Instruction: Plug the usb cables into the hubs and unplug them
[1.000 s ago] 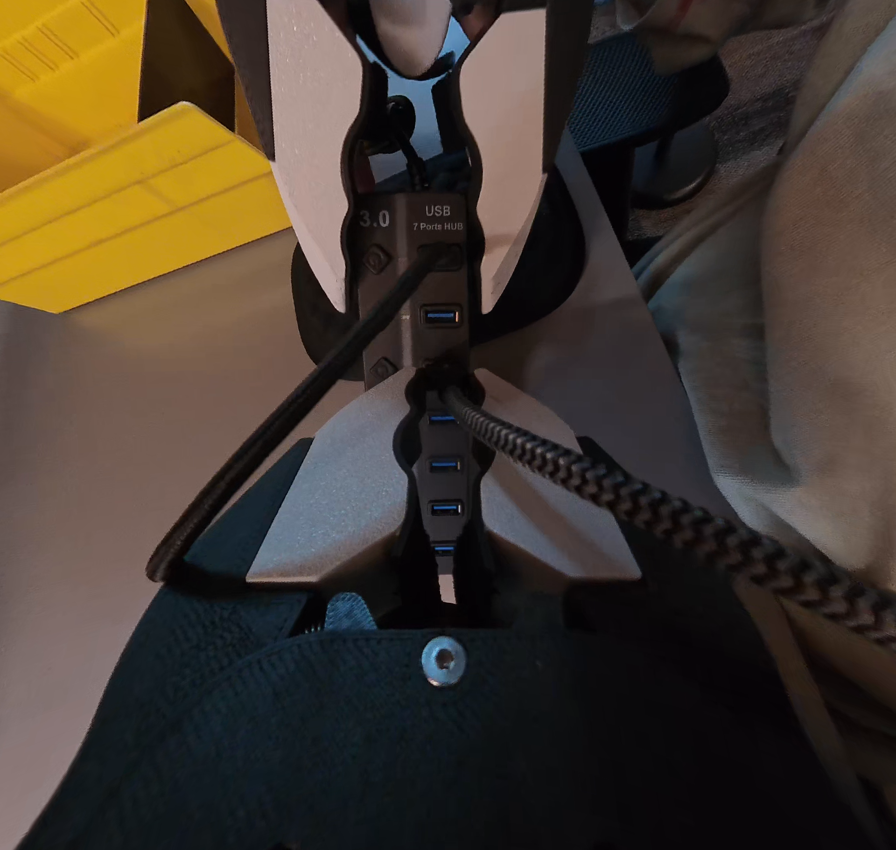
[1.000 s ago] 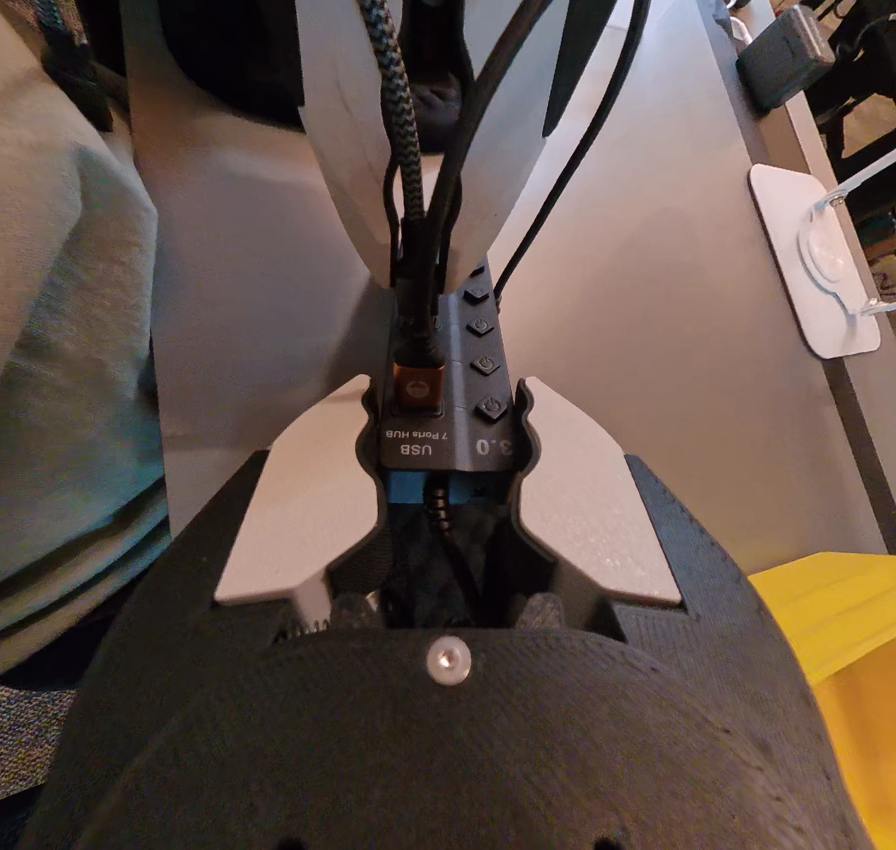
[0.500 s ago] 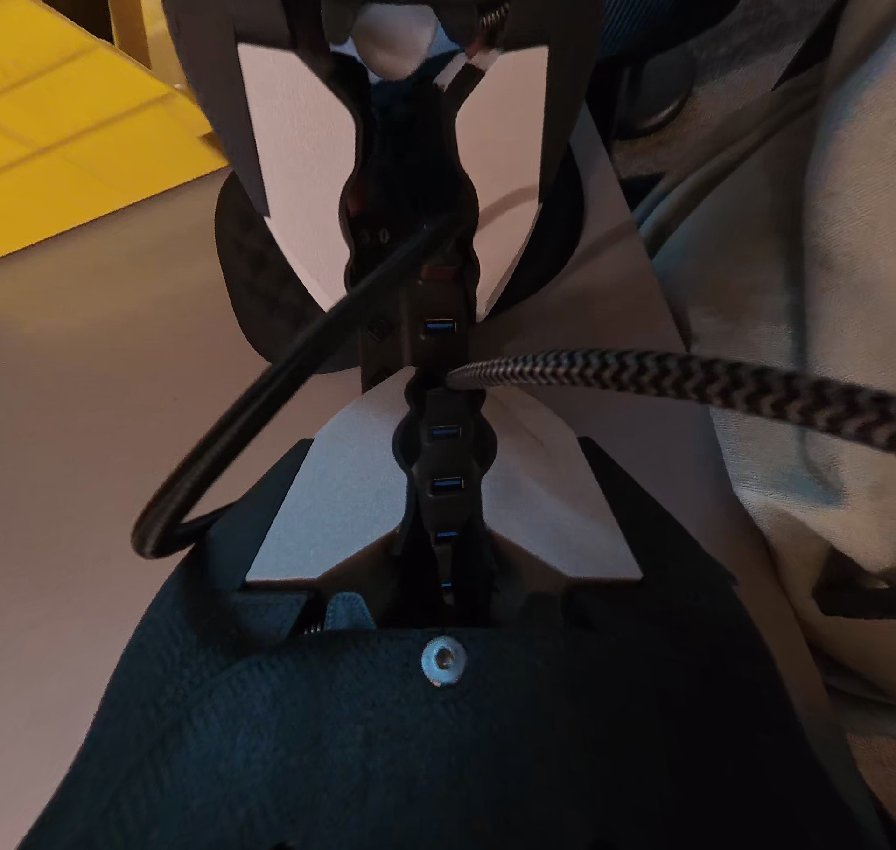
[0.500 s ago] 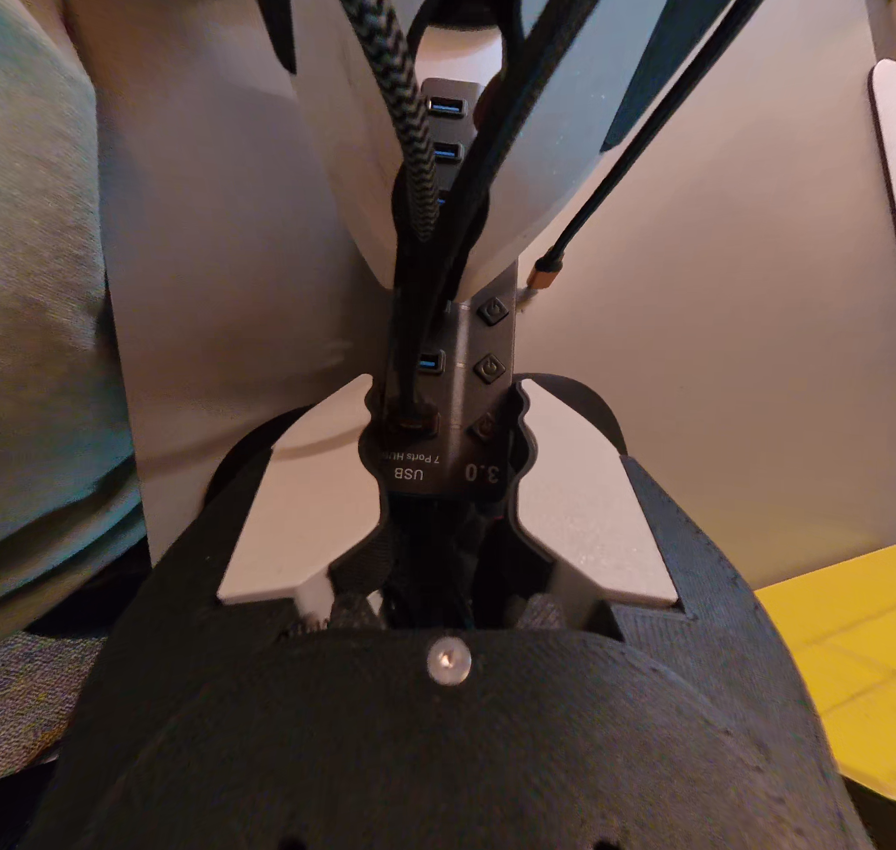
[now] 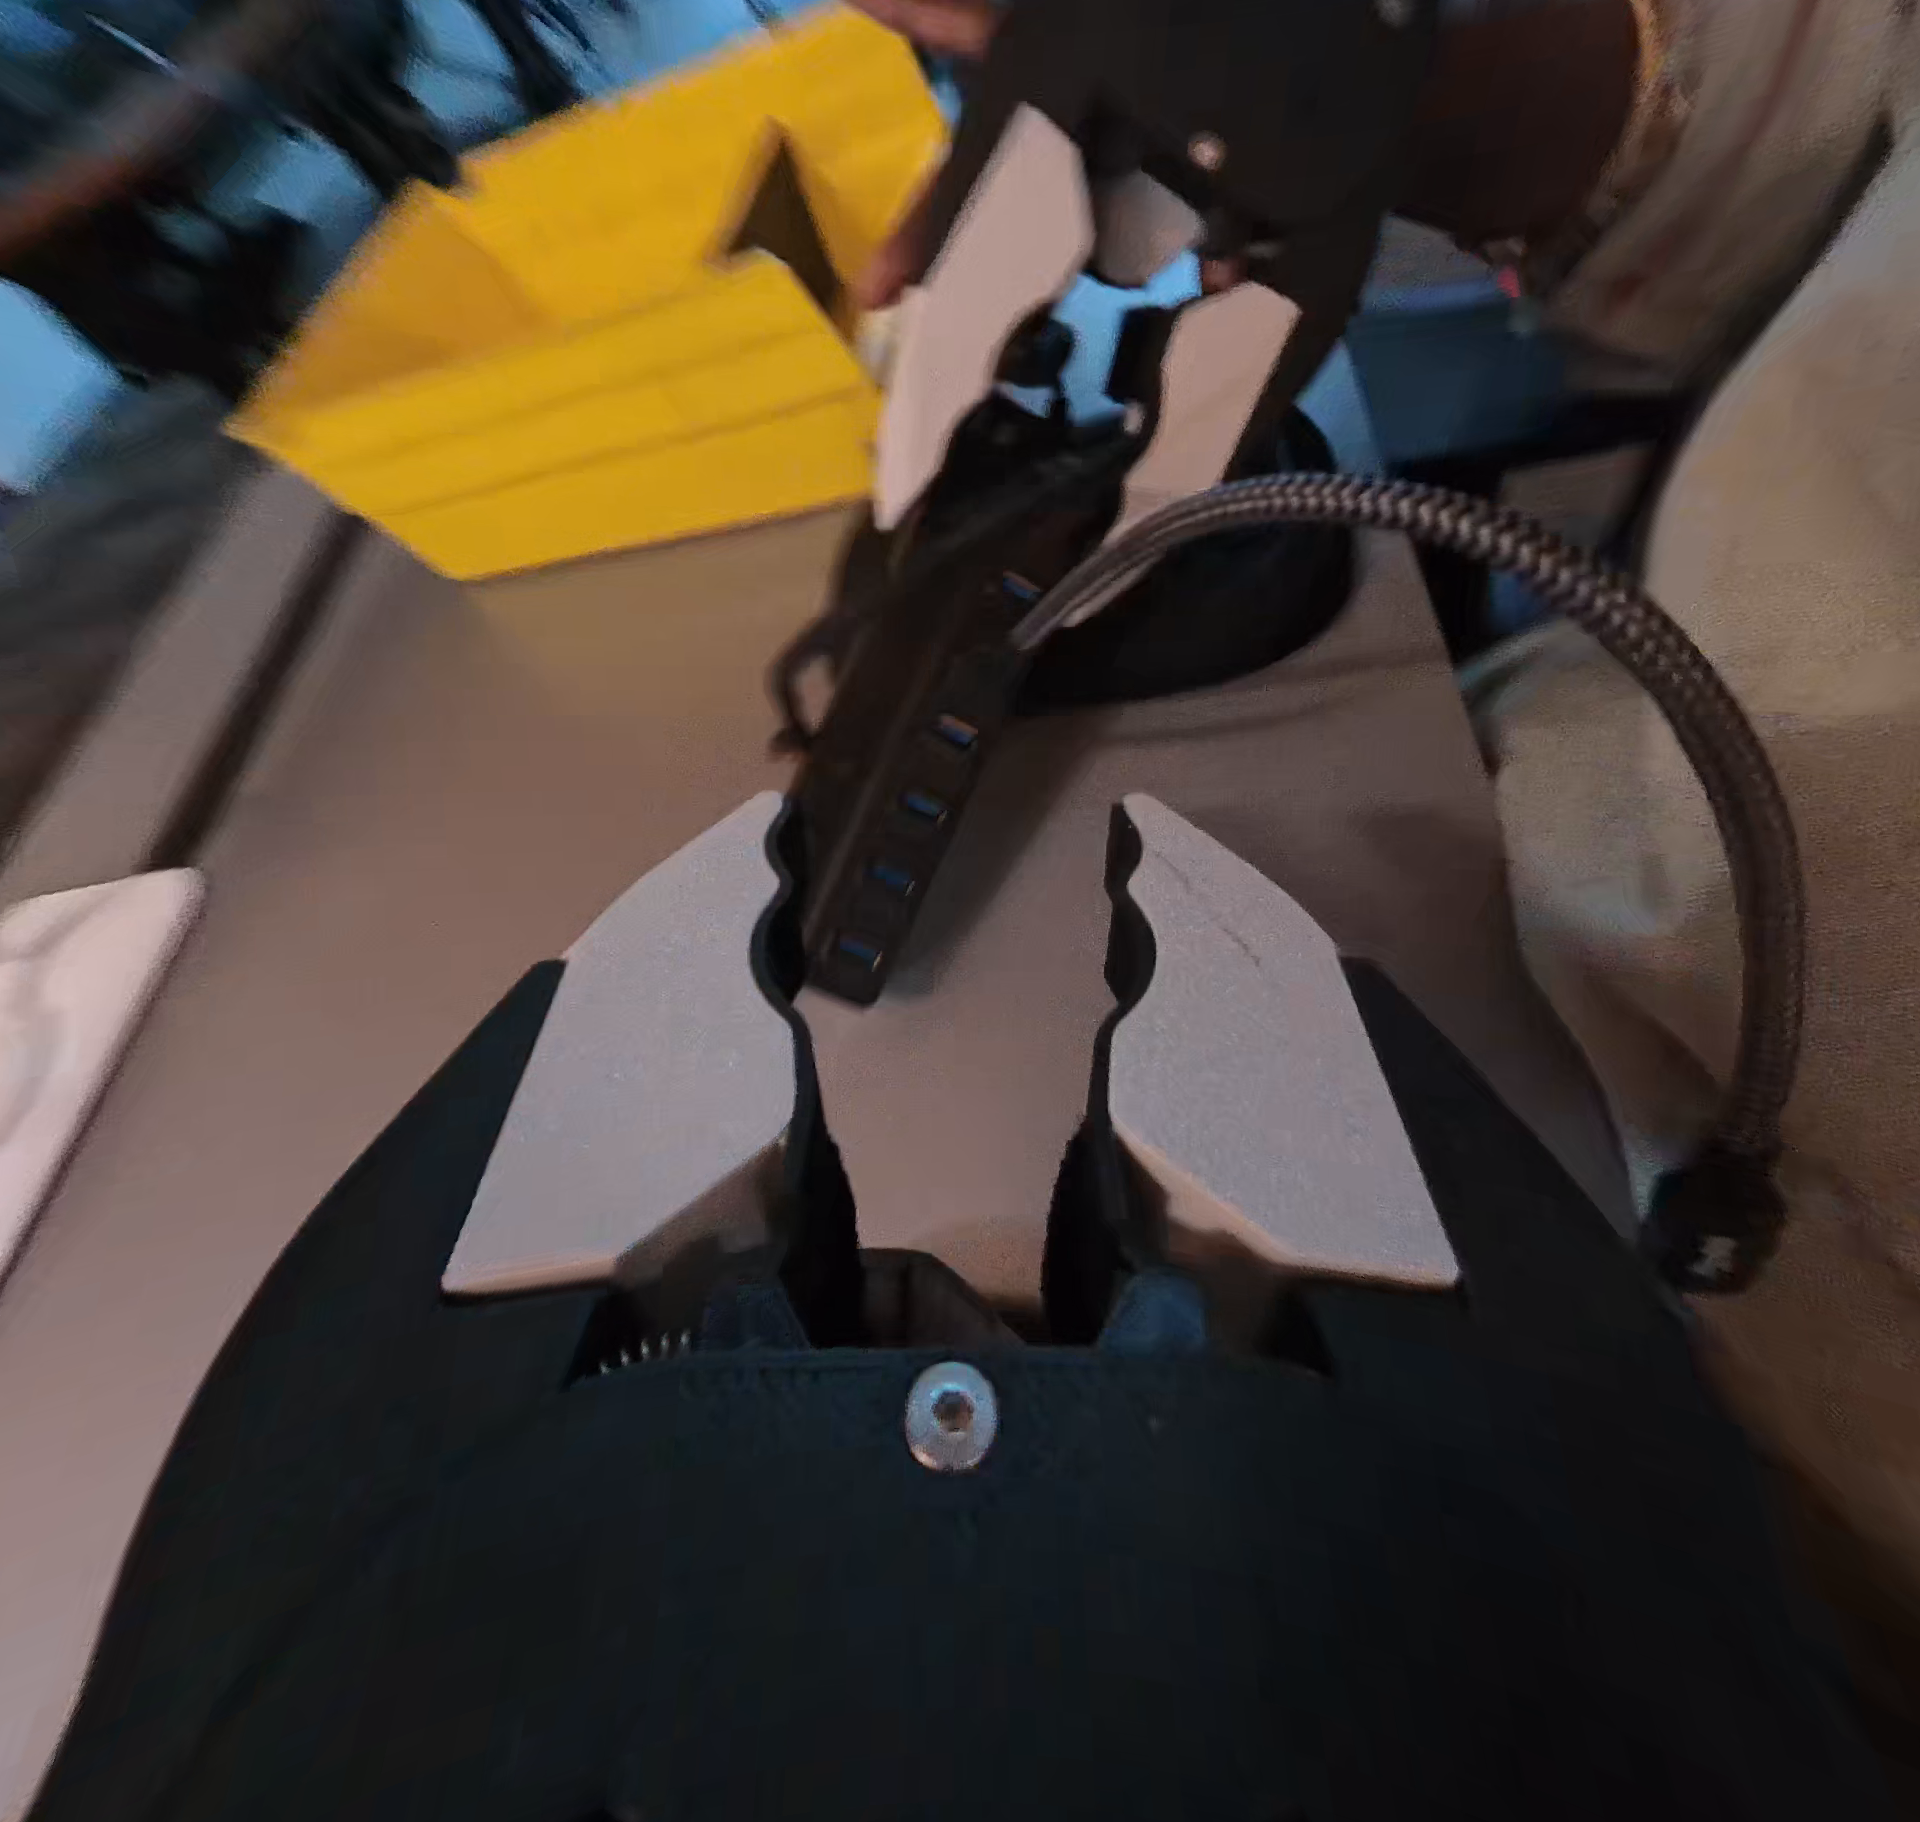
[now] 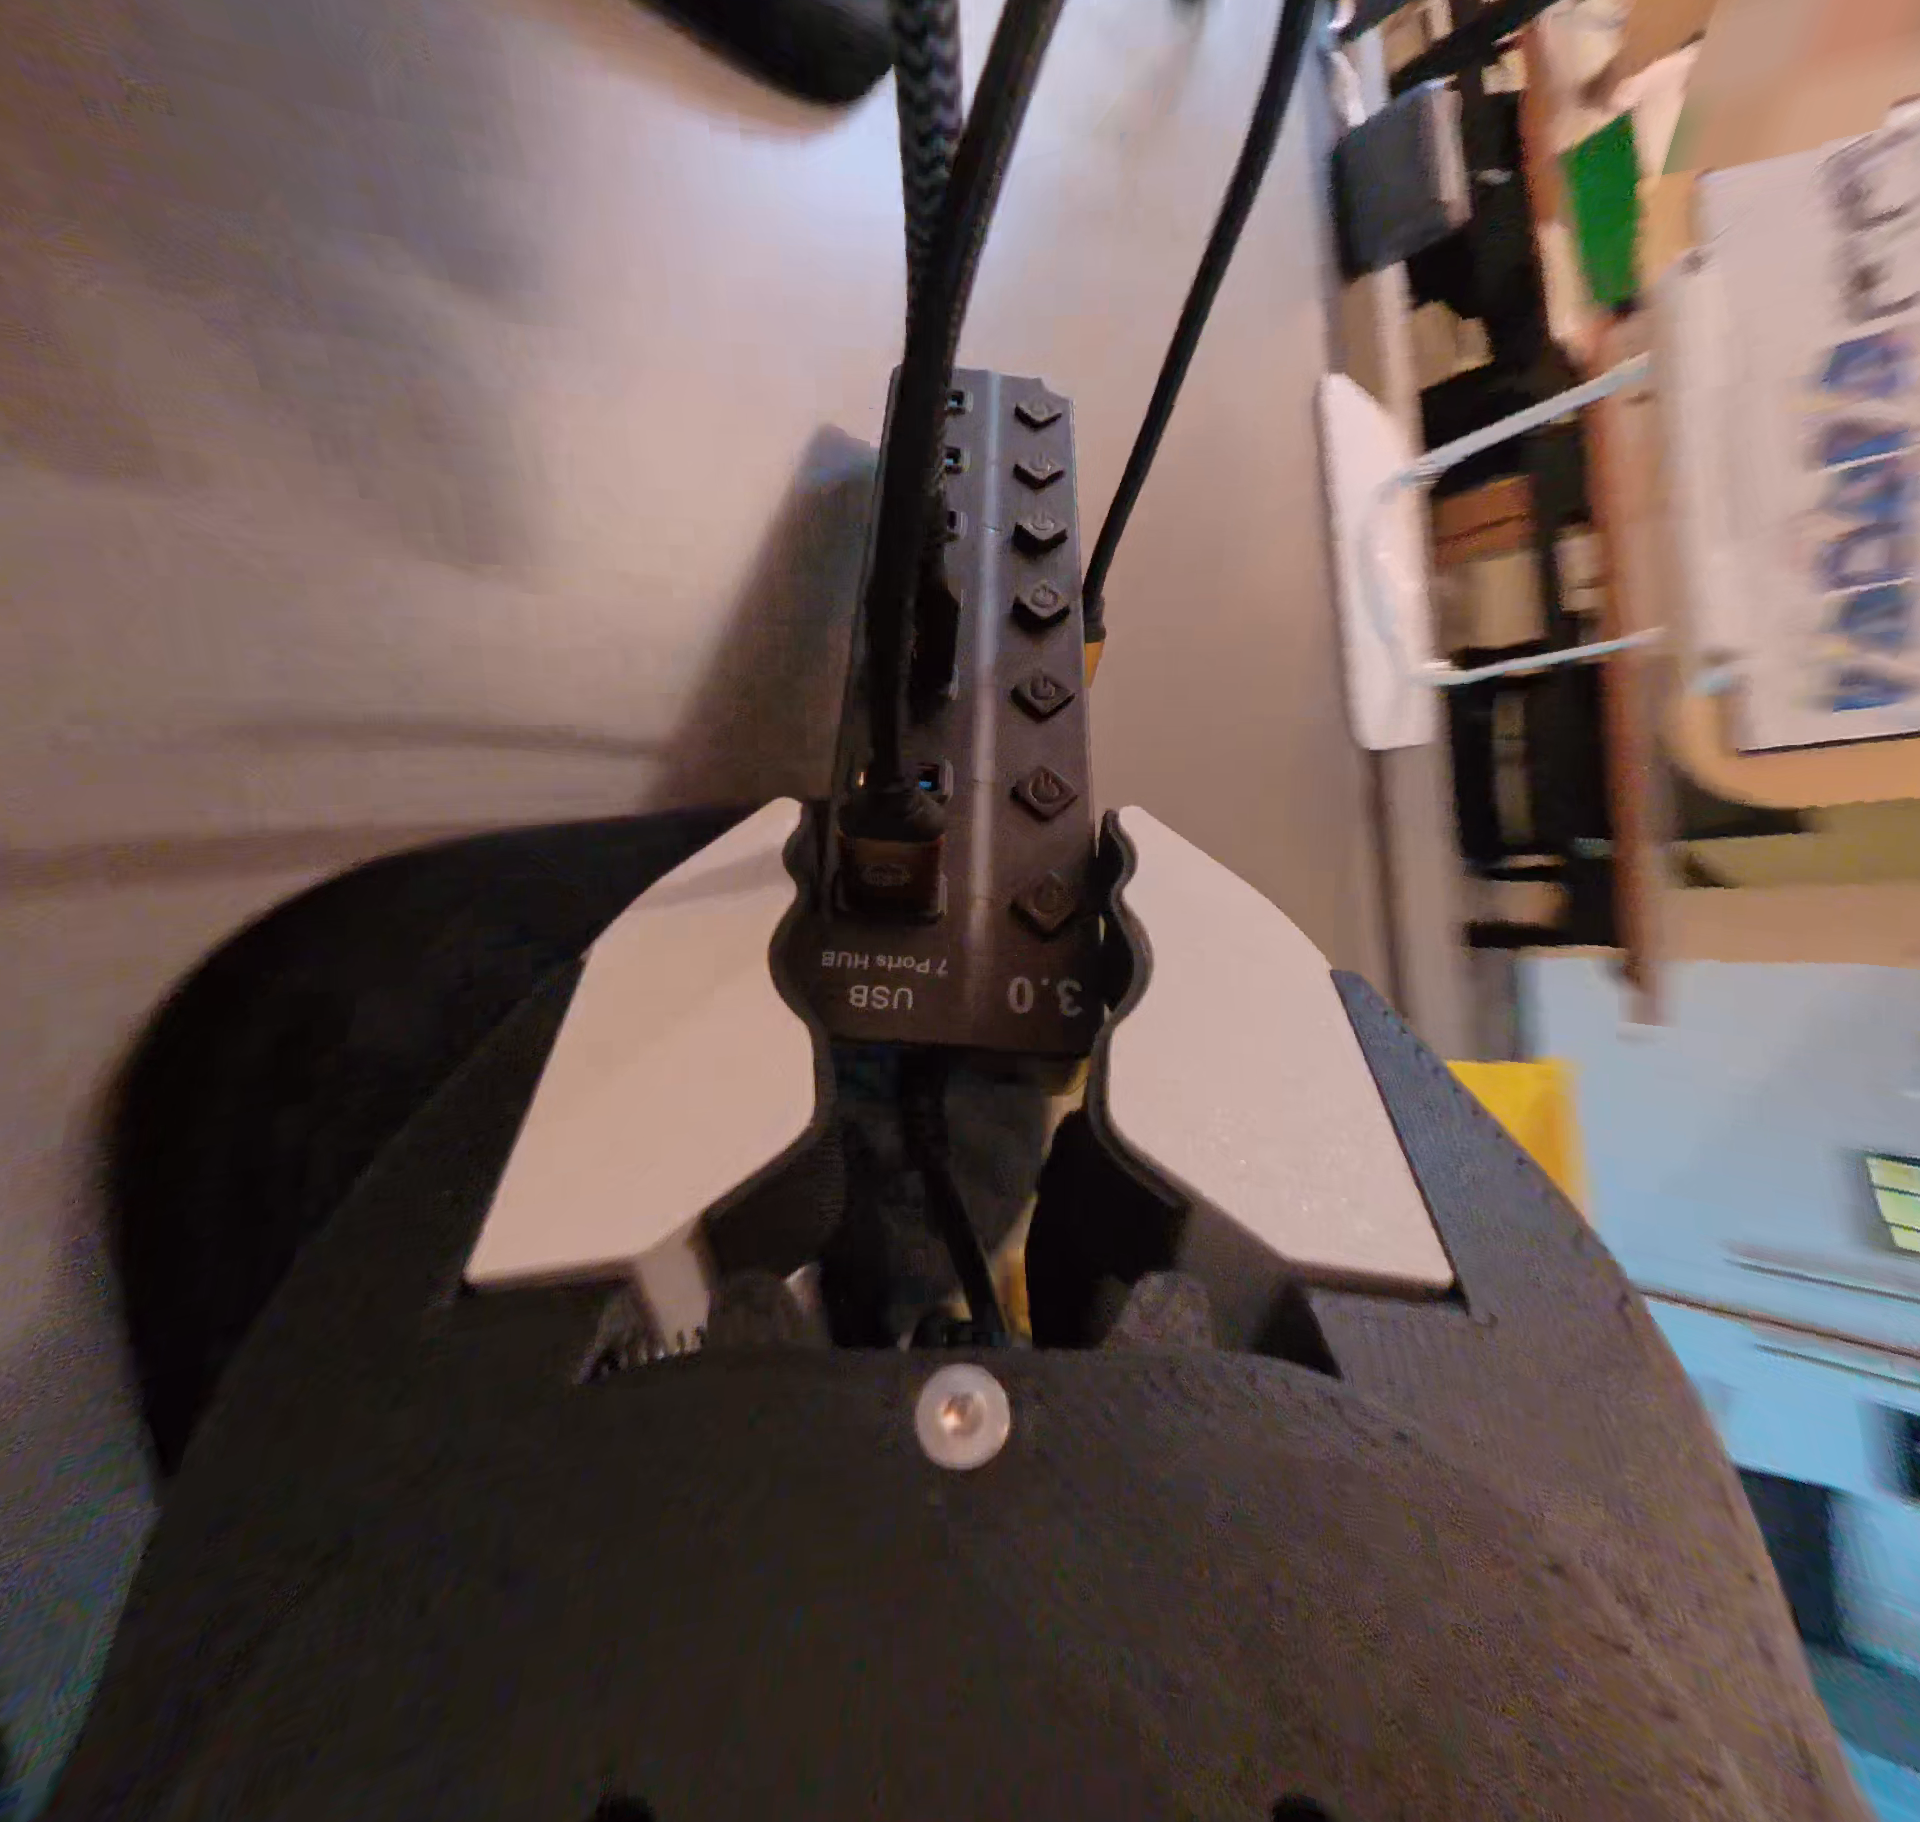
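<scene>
A black USB hub strip point(image 5: 914, 785) with blue ports slants across the grey table point(image 5: 468, 785). My right gripper point(image 6: 956, 899) is shut on its labelled end; it also shows in the left wrist view point(image 5: 1081, 370), holding the hub's far end. My left gripper point(image 5: 951, 837) is open and empty, and the hub's near end sits between its fingers, close to the left one. A braided cable point(image 5: 1662, 681) loops right from the hub. In the right wrist view a brown plug point(image 6: 888, 863) sits in the hub point(image 6: 997, 650), with a smooth black cable point(image 6: 997, 162) and a thin cable point(image 6: 1195, 318).
A yellow bin point(image 5: 582, 349) stands at the back left of the table. A white pad point(image 5: 73, 993) lies at the left edge. A person's beige clothing point(image 5: 1766, 525) fills the right side. Shelves and clutter point(image 6: 1558, 422) stand beyond the table edge.
My left gripper has opened, let go of the hub and drawn back. My right gripper still holds the hub's other end and has swung it. Both views are blurred by motion.
</scene>
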`<action>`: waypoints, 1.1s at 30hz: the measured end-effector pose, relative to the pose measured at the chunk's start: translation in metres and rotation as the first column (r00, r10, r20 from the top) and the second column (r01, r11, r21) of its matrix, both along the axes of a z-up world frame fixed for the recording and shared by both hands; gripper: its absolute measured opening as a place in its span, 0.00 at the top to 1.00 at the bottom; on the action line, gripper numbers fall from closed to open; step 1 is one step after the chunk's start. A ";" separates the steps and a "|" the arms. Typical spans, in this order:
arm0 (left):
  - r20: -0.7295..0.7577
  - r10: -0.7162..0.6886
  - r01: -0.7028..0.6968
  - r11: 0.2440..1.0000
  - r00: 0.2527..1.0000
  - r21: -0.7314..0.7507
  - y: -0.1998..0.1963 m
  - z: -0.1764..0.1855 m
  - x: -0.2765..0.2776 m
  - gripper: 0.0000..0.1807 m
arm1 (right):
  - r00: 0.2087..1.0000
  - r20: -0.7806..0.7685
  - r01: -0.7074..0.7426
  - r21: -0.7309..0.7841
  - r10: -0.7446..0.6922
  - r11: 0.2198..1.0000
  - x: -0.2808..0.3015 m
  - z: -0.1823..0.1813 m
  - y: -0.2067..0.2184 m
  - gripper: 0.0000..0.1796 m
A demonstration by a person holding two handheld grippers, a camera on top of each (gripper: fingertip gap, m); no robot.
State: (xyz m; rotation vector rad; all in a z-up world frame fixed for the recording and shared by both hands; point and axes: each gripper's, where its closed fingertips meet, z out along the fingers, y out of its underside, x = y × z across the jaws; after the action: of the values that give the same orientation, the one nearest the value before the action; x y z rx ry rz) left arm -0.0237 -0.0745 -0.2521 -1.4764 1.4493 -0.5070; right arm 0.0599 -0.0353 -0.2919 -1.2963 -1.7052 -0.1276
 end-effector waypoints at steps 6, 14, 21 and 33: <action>0.689 0.136 -0.401 0.884 0.712 0.240 0.025 0.084 -0.083 0.76 | 0.996 0.069 0.025 0.436 -0.061 0.899 -0.003 0.065 0.004 0.71; 0.636 0.350 -0.607 0.758 0.687 0.238 0.058 0.057 -0.101 0.77 | 0.961 -0.151 0.272 0.658 -0.230 0.702 0.035 0.182 0.030 0.71; 0.488 0.345 -0.520 0.805 0.802 0.285 0.057 0.033 -0.075 0.79 | 0.814 -0.457 0.573 0.526 -0.359 0.629 0.116 0.258 0.091 0.71; 0.576 0.411 -0.591 0.790 0.707 0.161 0.068 0.037 -0.096 0.77 | 0.390 -0.812 0.619 -0.117 -0.434 0.777 0.219 0.189 0.187 0.72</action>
State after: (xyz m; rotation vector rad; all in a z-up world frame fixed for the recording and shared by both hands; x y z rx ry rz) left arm -0.1192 -0.0069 -0.2155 -1.2576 0.6095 -0.2516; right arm 0.2792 0.1517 -0.1026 -1.3904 -0.4112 -0.0591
